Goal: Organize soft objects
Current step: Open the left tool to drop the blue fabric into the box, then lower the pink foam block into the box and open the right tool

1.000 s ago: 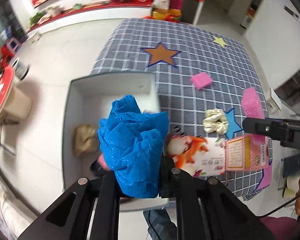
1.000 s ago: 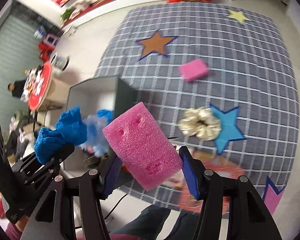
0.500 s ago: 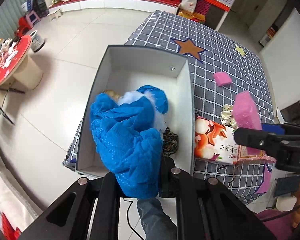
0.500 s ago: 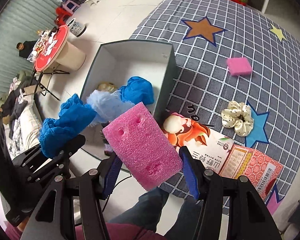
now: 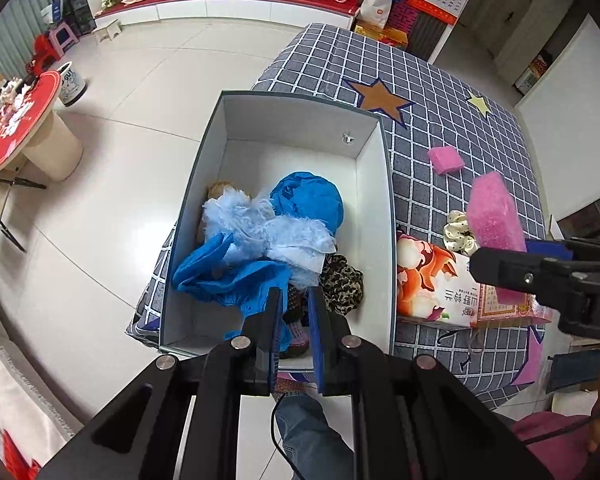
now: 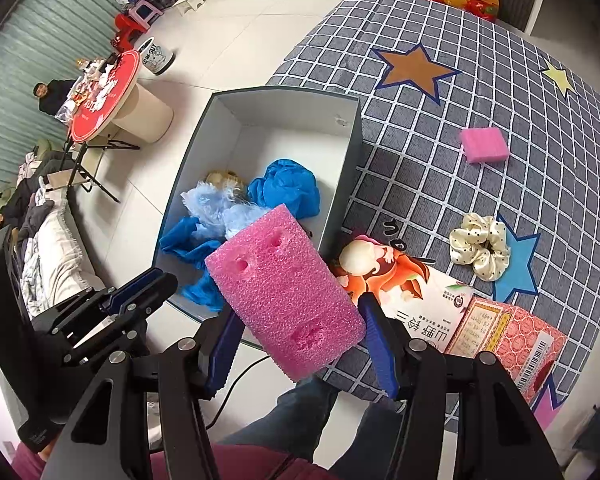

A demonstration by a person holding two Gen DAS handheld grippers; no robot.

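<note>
My right gripper (image 6: 300, 320) is shut on a big pink foam sponge (image 6: 284, 288) and holds it tilted above the near right corner of the grey box (image 5: 384, 184). My left gripper (image 5: 296, 300) hovers over the box's near end, its jaws shut with only a narrow gap and nothing seen between them. Just beyond its tips a blue cloth (image 5: 228, 276) lies in the box. A second blue bundle (image 5: 308, 200), pale blue fluff (image 5: 252, 224) and a leopard scrunchie (image 5: 342, 284) are also inside. On the checked tablecloth (image 6: 460, 80) lie a small pink sponge (image 6: 484, 146) and a cream scrunchie (image 6: 480, 246).
A printed tissue pack (image 6: 400, 280) and a red packet (image 6: 512, 340) lie at the table's near edge, right of the box. The box overhangs the table's left side above white floor. A round red table (image 6: 100, 96) and a seated person (image 6: 50, 94) are far left.
The blue cloth that was bunched up in my left gripper now lies spread in the box. Both hands moved left over the box and then stopped; the right still grips the pink sponge.
</note>
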